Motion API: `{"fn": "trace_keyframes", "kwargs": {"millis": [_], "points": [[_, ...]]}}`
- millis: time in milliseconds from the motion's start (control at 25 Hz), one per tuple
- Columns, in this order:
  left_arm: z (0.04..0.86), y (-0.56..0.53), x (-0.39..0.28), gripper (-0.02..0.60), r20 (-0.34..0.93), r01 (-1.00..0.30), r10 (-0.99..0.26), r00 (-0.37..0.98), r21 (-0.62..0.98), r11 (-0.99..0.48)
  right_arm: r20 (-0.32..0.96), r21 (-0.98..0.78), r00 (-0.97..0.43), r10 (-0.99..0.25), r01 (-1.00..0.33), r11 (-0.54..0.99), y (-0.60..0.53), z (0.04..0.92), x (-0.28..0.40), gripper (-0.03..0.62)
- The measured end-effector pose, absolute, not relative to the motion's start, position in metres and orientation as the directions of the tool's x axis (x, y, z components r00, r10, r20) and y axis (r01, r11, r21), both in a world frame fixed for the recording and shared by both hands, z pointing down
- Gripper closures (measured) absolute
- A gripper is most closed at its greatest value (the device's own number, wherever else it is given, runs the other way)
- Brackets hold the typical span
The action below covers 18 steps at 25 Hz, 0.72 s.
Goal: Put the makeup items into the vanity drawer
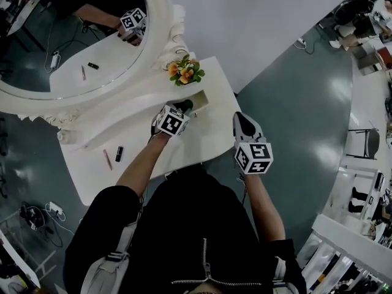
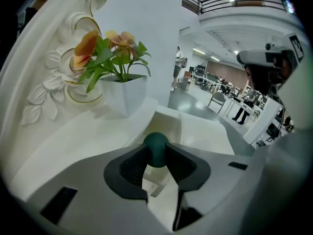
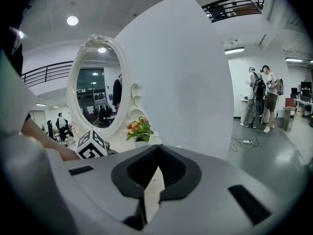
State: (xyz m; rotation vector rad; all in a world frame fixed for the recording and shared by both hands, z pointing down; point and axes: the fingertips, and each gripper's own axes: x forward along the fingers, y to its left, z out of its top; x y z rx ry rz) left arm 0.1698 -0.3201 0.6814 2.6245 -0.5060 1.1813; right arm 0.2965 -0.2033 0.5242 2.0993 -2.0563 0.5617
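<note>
My left gripper [image 1: 184,107] [image 2: 156,153] hangs over the open vanity drawer [image 1: 200,98] [image 2: 171,121], which is set in the white tabletop near the flower pot. A dark green round makeup sponge [image 2: 156,143] sits pinched between its fingertips, touching both pads. On the left part of the table lie a pink pencil [image 1: 107,158] and a short black lipstick [image 1: 119,154]. My right gripper [image 1: 239,116] [image 3: 156,170] is held off the table's right edge, away from the drawer; its jaws stand together with nothing in them.
A small white pot of orange flowers [image 1: 185,72] [image 2: 122,89] [image 3: 139,130] stands just behind the drawer. The oval mirror [image 1: 73,41] in its ornate white frame rises along the back. Grey floor lies past the table's right edge. People stand far off in the hall.
</note>
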Motion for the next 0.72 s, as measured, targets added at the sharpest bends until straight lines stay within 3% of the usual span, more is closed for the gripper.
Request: {"fn": "trace_keyframes", "kwargs": {"millis": [400,560,720], "points": [[0.675,-0.320,0.165,0.463,0.730,-0.415,-0.227,0.645,0.085,-0.906,0.368,-0.157,-0.030,-0.929,-0.987,-0.030,-0.208,0.526,0.290,0.588],[0.655,-0.321,0.157,0.534,0.676,-0.432,-0.254,0.691,0.105,-0.896,0.361,-0.156,-0.058,-0.931,-0.988,0.001,-0.215,0.523,0.279,0.588],[0.632,-0.323,0.136,0.549,0.632,-0.471,-0.298,0.715,0.119,-0.874,0.351,-0.154,-0.105,-0.931,-0.987,0.053,-0.227,0.520,0.260,0.588]]}}
